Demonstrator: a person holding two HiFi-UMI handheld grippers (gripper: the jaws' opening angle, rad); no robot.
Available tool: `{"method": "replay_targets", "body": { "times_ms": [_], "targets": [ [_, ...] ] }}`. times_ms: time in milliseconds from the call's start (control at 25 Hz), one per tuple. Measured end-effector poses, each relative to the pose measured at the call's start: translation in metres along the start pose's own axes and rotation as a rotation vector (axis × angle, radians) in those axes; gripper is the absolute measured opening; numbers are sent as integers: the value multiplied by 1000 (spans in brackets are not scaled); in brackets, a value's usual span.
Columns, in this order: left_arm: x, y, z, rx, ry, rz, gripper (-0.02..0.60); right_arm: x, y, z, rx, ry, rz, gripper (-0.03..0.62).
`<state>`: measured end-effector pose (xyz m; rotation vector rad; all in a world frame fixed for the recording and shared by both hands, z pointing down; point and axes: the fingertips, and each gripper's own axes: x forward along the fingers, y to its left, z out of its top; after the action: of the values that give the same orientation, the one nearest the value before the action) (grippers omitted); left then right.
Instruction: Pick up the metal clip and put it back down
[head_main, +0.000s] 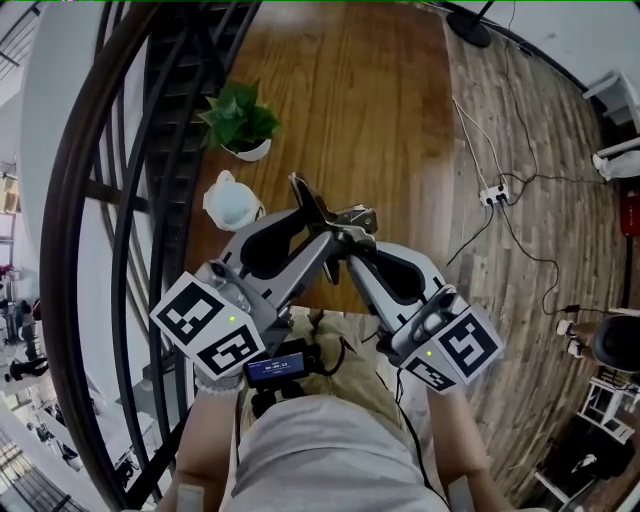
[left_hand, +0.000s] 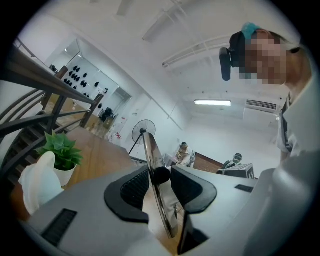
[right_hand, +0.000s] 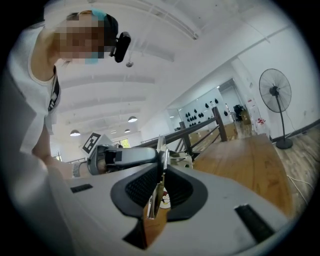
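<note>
two grippers meet tip to tip over a wooden table (head_main: 380, 120), both clamped on one clip (head_main: 318, 208). the left gripper (left_hand: 160, 176) has its black pads shut tight on a long shiny arm of the clip. that arm stands on edge between them, sticking out past the tips and running back toward the camera. the right gripper (right_hand: 161, 175) has its jaws nearly together, pinching a thin metal edge of the clip that runs upright through the narrow gap. from the head view the clip sits right at both sets of tips, its dark arm pointing away from the person. whether it touches the table top i cannot tell. beyond the left gripper's tips and off to its left stands a plant (head_main: 240, 118) in a white pot. nearer that gripper, on the same side, is a white object (head_main: 230, 200). both are on the table. well off to the right gripper's right, a power strip (head_main: 494, 195) with cables lies on the plank floor (head_main: 540, 300).
</note>
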<state>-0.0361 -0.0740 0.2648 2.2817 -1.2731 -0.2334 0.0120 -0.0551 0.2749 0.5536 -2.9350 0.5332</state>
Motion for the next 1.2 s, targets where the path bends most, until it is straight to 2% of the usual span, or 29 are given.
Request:
{"method": "replay_targets", "body": {
  "times_ms": [560, 800, 1200],
  "targets": [
    [17, 53, -69, -130, 96, 70, 141, 21, -36, -72, 149, 133, -18, 46],
    [20, 76, -101, -176, 136, 87, 141, 30, -47, -102, 176, 184, -46, 46],
    [17, 110, -142, -262, 183, 158, 141, 48, -58, -145, 239, 259, -59, 46]
  ]
}}
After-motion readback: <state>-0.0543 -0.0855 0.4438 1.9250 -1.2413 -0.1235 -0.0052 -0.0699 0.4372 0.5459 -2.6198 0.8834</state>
